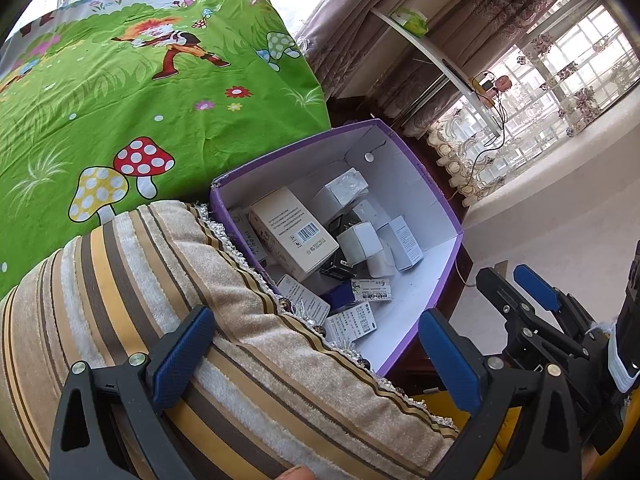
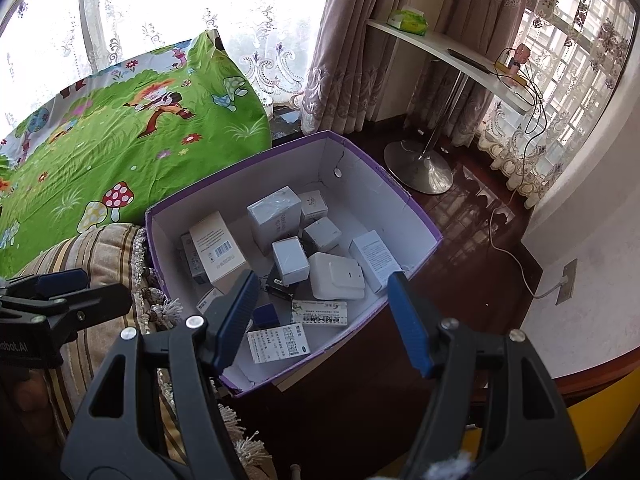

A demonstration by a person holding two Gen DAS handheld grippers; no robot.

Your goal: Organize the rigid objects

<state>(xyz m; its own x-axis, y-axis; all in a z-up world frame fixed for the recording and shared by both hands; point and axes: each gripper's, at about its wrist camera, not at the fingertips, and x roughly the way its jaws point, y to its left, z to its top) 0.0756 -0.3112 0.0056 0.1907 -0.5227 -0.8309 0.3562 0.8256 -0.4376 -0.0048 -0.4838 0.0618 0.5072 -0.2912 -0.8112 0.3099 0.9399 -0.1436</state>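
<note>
A purple cardboard box (image 1: 400,168) (image 2: 240,188) with a white inside sits beside a striped cushion (image 1: 160,280) (image 2: 100,248). It holds several small cartons: a beige one with a barcode (image 1: 292,232) (image 2: 216,250), a white cube (image 1: 360,240) (image 2: 290,260), a flat white adapter (image 2: 336,276) and printed medicine packs (image 1: 352,322) (image 2: 278,344). My left gripper (image 1: 318,360) (image 2: 60,288) hovers open over the cushion, left of the box. My right gripper (image 2: 322,322) (image 1: 536,292) stands open above the box's near edge, with nothing between its fingers.
A green cartoon sheet (image 1: 140,92) (image 2: 140,132) lies behind the cushion. Curtains, a white shelf (image 2: 460,56) with a tissue pack, a round metal stand base (image 2: 420,168), a dark wood floor and a wall socket with a cable (image 2: 564,280) lie to the right.
</note>
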